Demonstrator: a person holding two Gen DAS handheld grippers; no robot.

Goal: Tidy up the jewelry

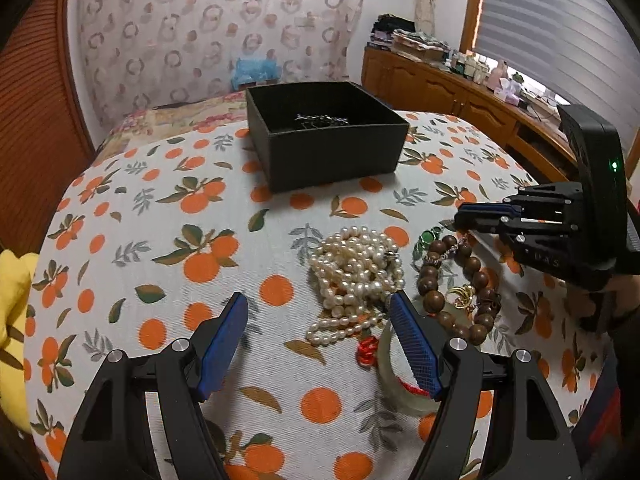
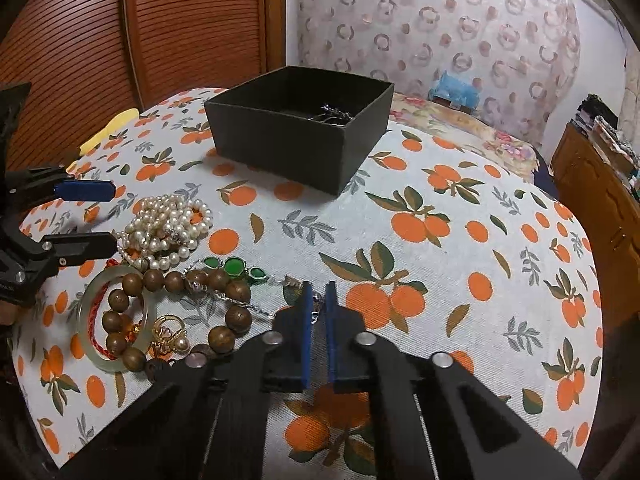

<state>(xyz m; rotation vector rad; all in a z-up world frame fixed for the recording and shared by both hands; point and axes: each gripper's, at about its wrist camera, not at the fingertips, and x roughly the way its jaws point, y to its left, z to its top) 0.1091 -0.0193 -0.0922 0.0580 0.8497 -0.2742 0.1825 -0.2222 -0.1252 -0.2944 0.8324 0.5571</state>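
Note:
A black open box (image 1: 332,148) (image 2: 296,144) stands at the far middle of the table with a silver piece (image 2: 334,114) inside. A pile of jewelry lies nearer: a pearl necklace (image 1: 356,272) (image 2: 166,226), a wooden bead bracelet (image 1: 464,280) (image 2: 168,312), a pale jade bangle (image 2: 116,316), gold earrings (image 2: 170,334) and a green-stone silver chain (image 2: 234,268). My left gripper (image 1: 318,306) is open, its right finger by the pearls. My right gripper (image 2: 319,294) is shut on the end of the silver chain (image 2: 316,314).
The table has an orange-print cloth (image 1: 200,240). A yellow object (image 1: 14,320) lies at its left edge. A wooden sideboard (image 1: 460,92) with clutter stands at the right, a louvered wooden door (image 2: 160,28) at the left.

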